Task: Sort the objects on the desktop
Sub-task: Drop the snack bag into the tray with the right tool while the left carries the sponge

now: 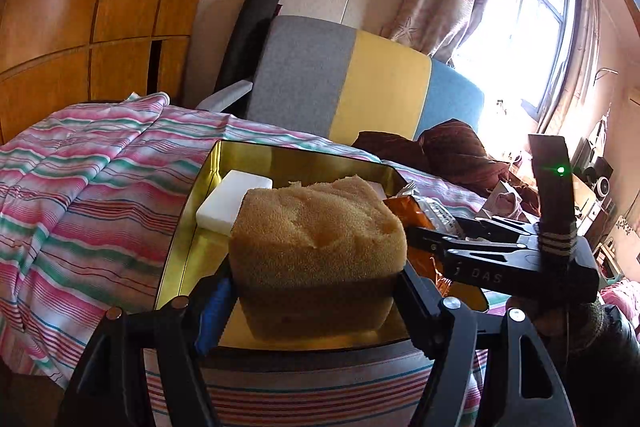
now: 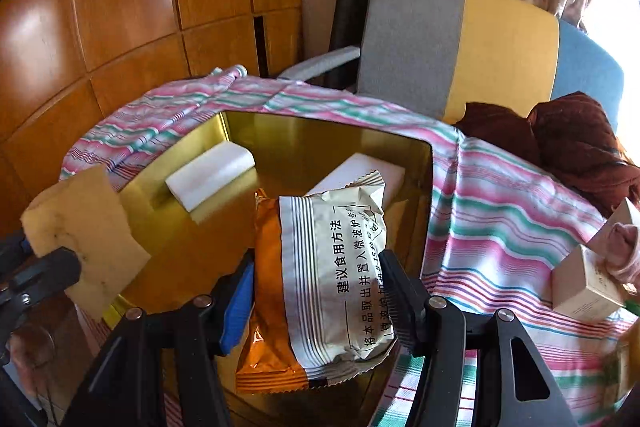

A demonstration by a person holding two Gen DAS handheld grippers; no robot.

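My gripper [image 2: 316, 291]: clamped on the snack packet [image 2: 324, 279], over the gold tin [image 2: 420, 187].
In tin: two white blocks [image 2: 210, 175].
Left edge: my other gripper [image 2: 40, 275] holds a sponge [image 2: 86, 235].

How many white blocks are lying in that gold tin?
2. One white block lies near the gold tin's far-left corner; the other white block sits far-right, partly behind the snack packet. More could be hidden.

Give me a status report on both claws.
Left claw shut on sponge. Right claw shut on snack packet. Both over gold tin. Nothing blocking.
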